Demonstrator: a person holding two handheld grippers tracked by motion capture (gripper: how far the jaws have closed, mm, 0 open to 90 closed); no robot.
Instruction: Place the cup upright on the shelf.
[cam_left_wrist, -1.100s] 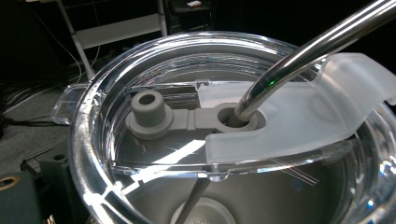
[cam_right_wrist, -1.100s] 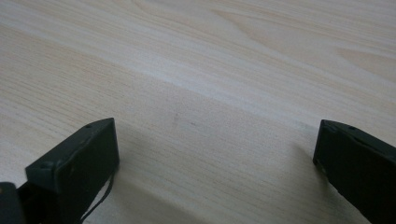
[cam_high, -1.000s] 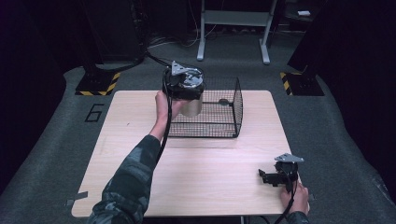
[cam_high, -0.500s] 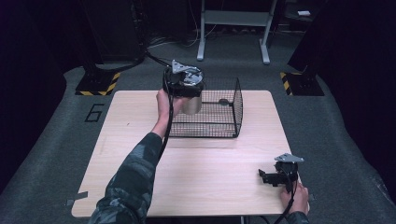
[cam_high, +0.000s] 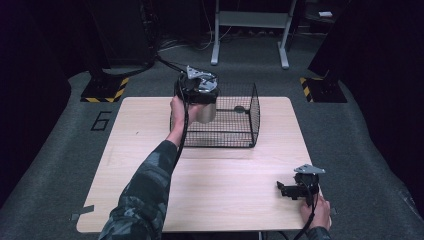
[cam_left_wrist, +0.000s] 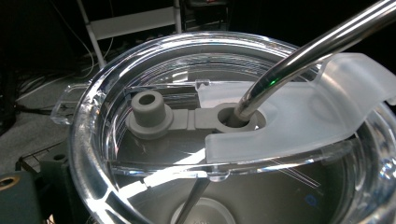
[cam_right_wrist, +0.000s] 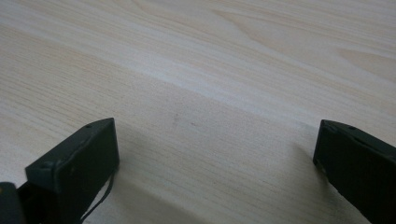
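My left tongs (cam_high: 199, 86) sat over the steel tumbler (cam_high: 204, 111) at the wire basket's (cam_high: 245, 135) left edge, their grip hidden, clear lid (cam_left_wrist: 140, 154) and straw (cam_left_wrist: 308, 51) cut off close up, my right tongs (cam_high: 295, 190) gaped empty near the counter's (cam_high: 150, 150) right front corner, bare wood between us

Pale wood worktop (cam_high: 150, 150) on grey floor (cam_high: 50, 150). Black wire basket (cam_high: 235, 135) sits at its far middle edge. Right tongs (cam_high: 286, 189) rest on the near right corner, jaws spread, nothing between them.
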